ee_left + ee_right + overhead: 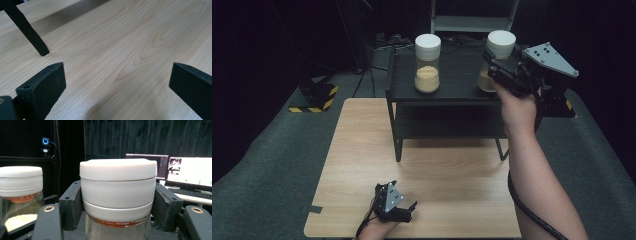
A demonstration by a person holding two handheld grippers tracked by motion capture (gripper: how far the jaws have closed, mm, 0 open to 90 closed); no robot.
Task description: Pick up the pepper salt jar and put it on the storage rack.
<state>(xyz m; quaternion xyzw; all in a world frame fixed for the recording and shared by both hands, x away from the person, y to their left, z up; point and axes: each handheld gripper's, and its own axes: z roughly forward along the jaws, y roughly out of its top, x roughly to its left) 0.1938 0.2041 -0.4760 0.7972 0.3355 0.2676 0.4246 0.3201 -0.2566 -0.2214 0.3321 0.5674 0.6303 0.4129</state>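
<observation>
Glass jar (117, 230) with a chunky white lid (118, 190) is what the right gripper (117, 205) has clamped, jaws pressed against the lid on both sides. In the high view that jar (497, 60) sits at the right end of a black shelf unit (447, 82), and the gripper body with its grey three-cornered plate covers most of the glass, so only the lid and a sliver of tan stuff inside peek out. Can't tell from any shot whether the jar's base is on the shelf top or lifted off it.

Lid looks matte and smooth, round, with a seam line running around it and an orange-ish ring right where it meets the glass. The bottom of the jar is cut off in the right gripper view.

Second jar (427, 62), same shape, stands well apart to the left on the same shelf, roughly a third full of pale yellow grainy powder. In the right gripper view it's cropped by the left edge.

Left gripper (393, 202) rests low near the front edge of the wooden table (362, 150), jaws spread wide with nothing between them. Its own view is bare light wood grain (130, 50), long oval swirls, plus one square black shelf leg (27, 30) whose top runs out of frame.

Background's mostly black curtain, with bright monitors (190, 171) at the right, too small to read.
</observation>
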